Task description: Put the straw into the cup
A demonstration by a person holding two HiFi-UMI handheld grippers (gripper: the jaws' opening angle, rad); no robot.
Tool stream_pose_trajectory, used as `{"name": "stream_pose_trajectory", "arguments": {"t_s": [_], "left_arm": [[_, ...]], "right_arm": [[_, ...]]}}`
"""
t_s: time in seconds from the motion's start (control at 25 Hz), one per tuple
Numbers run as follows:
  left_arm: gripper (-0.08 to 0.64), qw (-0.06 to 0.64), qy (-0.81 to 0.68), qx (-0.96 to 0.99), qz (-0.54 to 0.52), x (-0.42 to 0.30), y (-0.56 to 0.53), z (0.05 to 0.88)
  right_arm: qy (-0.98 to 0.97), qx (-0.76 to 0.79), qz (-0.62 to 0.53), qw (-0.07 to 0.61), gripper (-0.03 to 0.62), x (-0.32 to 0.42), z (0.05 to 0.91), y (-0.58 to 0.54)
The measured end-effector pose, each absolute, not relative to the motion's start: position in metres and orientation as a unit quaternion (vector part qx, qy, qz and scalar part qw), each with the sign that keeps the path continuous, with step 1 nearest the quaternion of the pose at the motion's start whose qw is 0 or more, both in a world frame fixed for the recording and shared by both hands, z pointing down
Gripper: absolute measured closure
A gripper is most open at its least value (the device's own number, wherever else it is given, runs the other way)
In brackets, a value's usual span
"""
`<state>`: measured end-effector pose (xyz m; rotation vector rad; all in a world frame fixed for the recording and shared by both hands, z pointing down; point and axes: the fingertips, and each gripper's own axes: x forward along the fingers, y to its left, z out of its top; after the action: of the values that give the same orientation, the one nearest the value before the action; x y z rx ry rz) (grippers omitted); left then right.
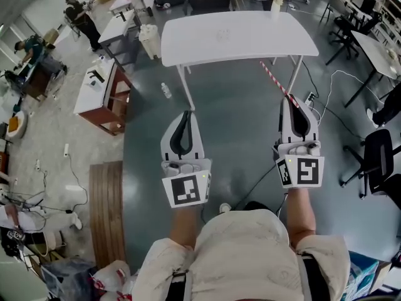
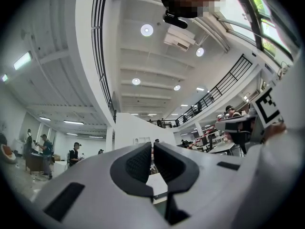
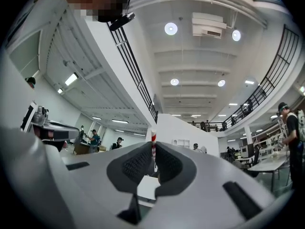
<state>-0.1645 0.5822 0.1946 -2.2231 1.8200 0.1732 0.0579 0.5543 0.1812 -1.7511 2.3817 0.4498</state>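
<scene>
Clearly, our right gripper (image 1: pixel 290 105) had its jaws clamped on the straw (image 1: pixel 276 80), a thin one striped in red and white. From the head view it stuck out past the jaw tips and slanted up and leftward toward the near edge of the white desk (image 1: pixel 238 36), with grey floor (image 1: pixel 238 143) beneath it. In the right gripper view its striped end rose just above the dark pads (image 3: pixel 136 166). Our left gripper (image 1: pixel 184 115) hung beside the right one, well apart from it. Its jaws were drawn together to a thin slit with nothing between them. Both grippers were short of the desk. A small pale thing (image 1: pixel 276 2) stood at the desk's far edge; we could not tell what it was.
</scene>
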Motion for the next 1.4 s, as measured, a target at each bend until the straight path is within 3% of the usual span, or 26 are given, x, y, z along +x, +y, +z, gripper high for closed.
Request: {"name": "stream_pose_trajectory", "arguments": {"t_s": [0.64, 1.4], "left_arm": [[0.545, 0.123, 0.632, -0.763, 0.055, -0.187, 0.517, 0.211], [0.545, 0.126, 0.616, -0.778, 0.007, -0.076, 0.296, 0.205]], "right_arm": [[0.791, -0.591, 0.136, 0.075, 0.569, 0.046, 0.2, 0.485], [0.794, -0.595, 0.087, 0.088, 0.569, 0.143, 0.221, 0.262]]}}
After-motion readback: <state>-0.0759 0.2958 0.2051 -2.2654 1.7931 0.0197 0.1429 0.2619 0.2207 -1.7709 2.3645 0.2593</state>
